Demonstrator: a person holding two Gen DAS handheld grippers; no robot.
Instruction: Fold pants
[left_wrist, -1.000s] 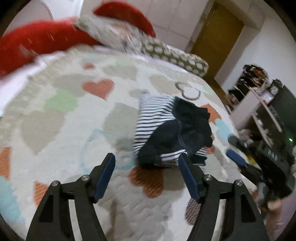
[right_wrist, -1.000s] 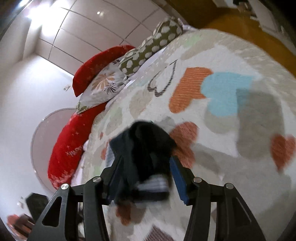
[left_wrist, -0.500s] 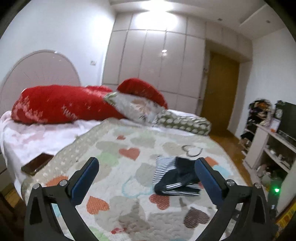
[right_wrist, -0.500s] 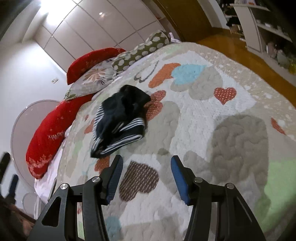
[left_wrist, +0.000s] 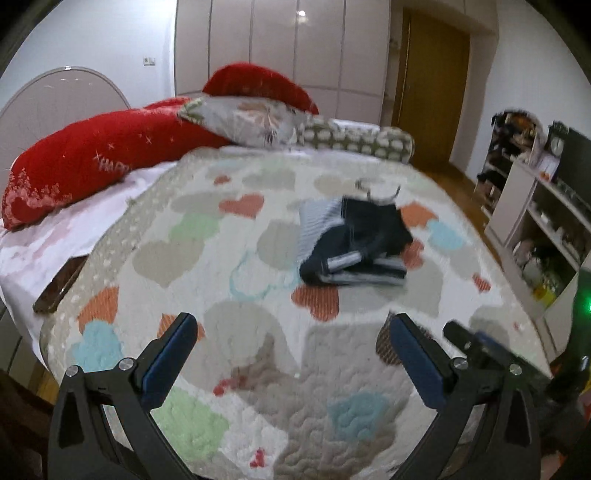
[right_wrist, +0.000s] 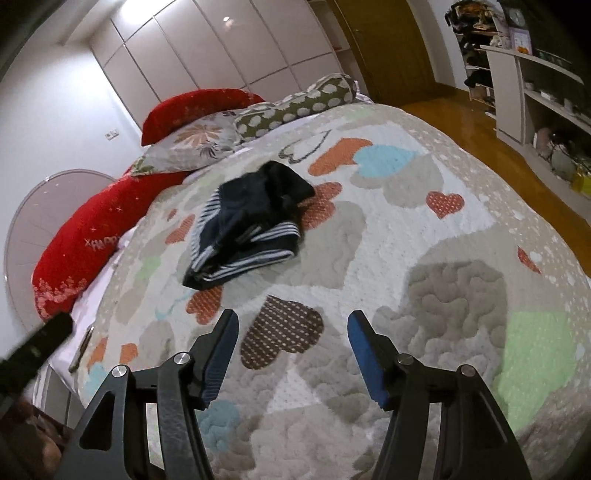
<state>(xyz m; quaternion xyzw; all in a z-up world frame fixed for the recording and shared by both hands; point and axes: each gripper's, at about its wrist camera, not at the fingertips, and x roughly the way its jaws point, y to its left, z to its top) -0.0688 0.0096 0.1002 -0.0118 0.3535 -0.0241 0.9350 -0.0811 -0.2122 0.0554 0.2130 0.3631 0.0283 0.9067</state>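
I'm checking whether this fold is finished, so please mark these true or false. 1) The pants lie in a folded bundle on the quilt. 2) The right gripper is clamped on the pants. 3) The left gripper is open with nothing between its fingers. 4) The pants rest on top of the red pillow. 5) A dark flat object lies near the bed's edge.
1) True: the pants lie bundled on the heart-patterned quilt.
2) False: the right gripper is open and empty, short of the pants; its jaws have just been opening.
3) True: the left gripper is spread wide over bare quilt.
4) False: the red pillow sits apart at the head of the bed.
5) True: a dark flat object lies there.
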